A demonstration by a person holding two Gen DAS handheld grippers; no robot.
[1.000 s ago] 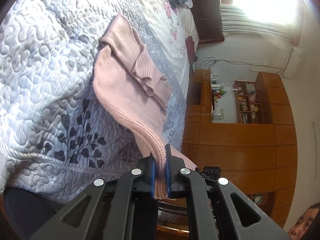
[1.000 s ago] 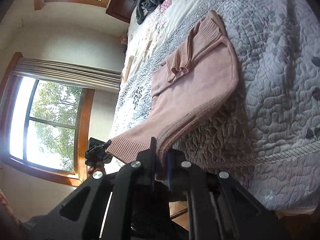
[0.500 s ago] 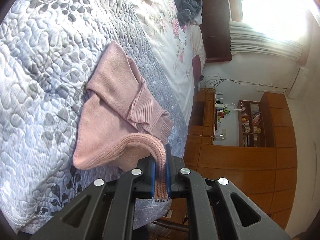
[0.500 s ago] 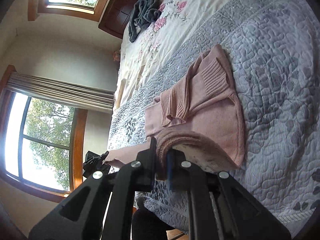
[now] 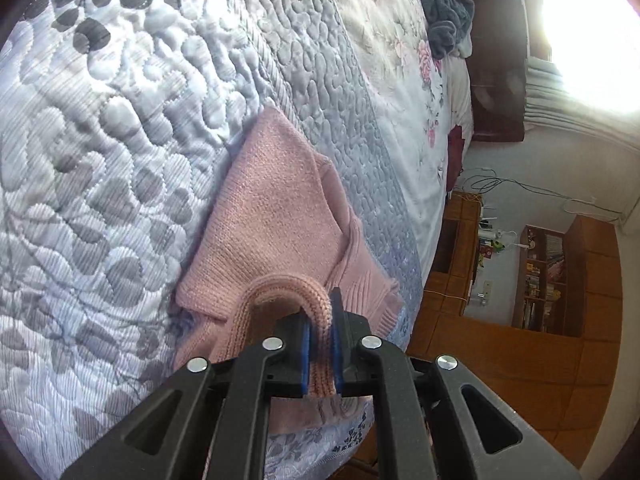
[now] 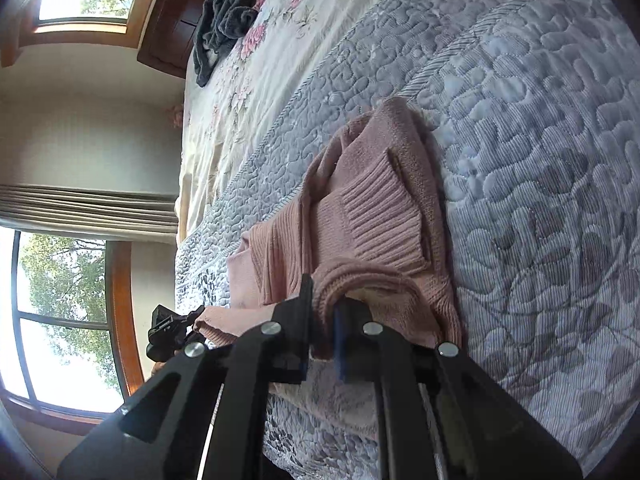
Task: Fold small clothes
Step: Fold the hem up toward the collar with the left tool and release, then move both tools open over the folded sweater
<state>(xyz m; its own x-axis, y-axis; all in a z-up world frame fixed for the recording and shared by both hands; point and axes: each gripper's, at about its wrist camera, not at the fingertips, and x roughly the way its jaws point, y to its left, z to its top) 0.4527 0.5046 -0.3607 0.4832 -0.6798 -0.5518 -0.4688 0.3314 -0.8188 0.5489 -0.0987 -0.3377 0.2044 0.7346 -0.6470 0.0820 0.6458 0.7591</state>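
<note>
Two black grippers each clamp the ribbed hem of one pink knit sweater point(image 5: 276, 216) point(image 6: 384, 216), which lies on a quilted grey-blue bedspread point(image 5: 120, 120) point(image 6: 540, 160) stitched in pebble and leaf shapes.

Left wrist view: the left gripper point(image 5: 320, 354) has blue pads closed nearly together on a thick ribbed band. The band arches up out of the jaws and curls over to the left, back onto the sweater body. The body is fine flat knit, roughly triangular here, with a ribbed cuff at the right. A dark grey cloth point(image 5: 448, 4) lies crumpled well apart on the floral sheet point(image 5: 404, 92). Wooden cabinets point(image 5: 500, 360) fill the right side.

Right wrist view: the left gripper point(image 6: 168, 336) appears small at the left, gripping the far hem corner. The right gripper point(image 6: 324, 340) is closed on a rolled ribbed edge directly at its tips. Beyond the jaws, folded sleeves with wide ribbed cuffs are stacked on the sweater body.
</note>
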